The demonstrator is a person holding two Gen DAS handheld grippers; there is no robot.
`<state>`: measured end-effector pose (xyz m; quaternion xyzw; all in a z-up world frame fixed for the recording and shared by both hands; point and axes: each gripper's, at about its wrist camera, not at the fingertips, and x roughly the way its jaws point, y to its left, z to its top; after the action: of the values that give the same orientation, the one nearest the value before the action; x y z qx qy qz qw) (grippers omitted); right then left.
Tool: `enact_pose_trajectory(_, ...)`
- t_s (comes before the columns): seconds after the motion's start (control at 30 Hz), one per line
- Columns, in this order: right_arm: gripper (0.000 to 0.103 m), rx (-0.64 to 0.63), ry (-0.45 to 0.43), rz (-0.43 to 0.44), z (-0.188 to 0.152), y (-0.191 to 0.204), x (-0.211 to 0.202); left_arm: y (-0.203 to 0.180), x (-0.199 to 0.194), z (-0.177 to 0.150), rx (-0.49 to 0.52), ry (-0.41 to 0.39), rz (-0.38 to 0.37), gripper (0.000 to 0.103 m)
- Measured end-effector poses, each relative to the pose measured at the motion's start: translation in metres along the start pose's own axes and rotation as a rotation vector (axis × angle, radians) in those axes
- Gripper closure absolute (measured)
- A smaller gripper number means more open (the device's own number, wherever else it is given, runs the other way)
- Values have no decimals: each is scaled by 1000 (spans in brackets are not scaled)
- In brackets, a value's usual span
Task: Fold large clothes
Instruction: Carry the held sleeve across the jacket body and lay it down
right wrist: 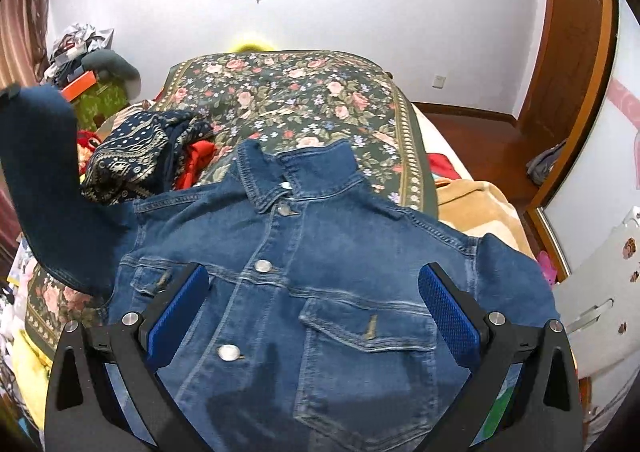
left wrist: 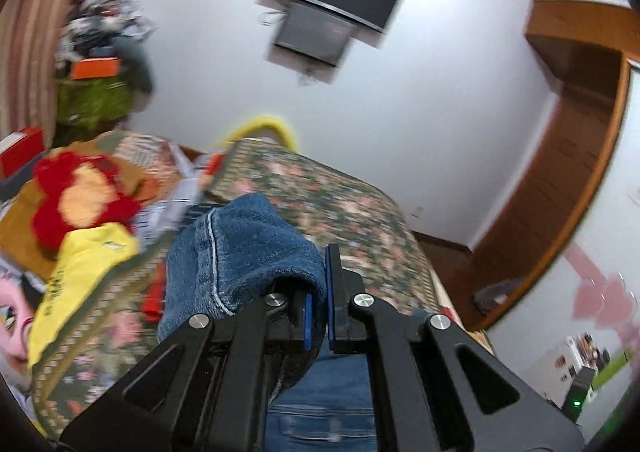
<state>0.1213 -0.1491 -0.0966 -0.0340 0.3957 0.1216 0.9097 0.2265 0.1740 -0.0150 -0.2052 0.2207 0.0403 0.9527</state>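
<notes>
A blue denim jacket (right wrist: 320, 252) lies front up, buttoned, on the floral bedspread (right wrist: 288, 92), collar toward the far end. In the right wrist view my right gripper (right wrist: 312, 316) hovers open over the jacket's chest, its blue pads (right wrist: 178, 312) wide apart and nothing between them. The jacket's sleeve (right wrist: 44, 180) is lifted high at the left of that view. In the left wrist view my left gripper (left wrist: 319, 304) is shut on that denim sleeve (left wrist: 240, 252), whose cuff end bunches over the fingers. The picture there is blurred.
A navy patterned garment (right wrist: 132, 160) and a red one (right wrist: 196, 160) are heaped left of the jacket. A tan garment (right wrist: 476, 208) lies on the right. A yellow bag (left wrist: 80, 276) and red plush (left wrist: 80, 192) lie on the bed's left side. A wooden door (right wrist: 568, 52) stands right.
</notes>
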Motion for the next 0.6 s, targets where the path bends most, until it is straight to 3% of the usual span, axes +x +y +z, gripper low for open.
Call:
enact_pose_trajectory(0.27,0,88,11,-2,-9,-49,-3,-109,54,-35,143,138,-158,99)
enact_pose_trajectory(0.47,0,164,30,-33,-20,-86,-6,-169,106,-95,193,344,-240,99)
enact_pose_trajectory(0.6,0,202,54,-54,-25,-104,-6,-194,136,-147,264,507,-239,99)
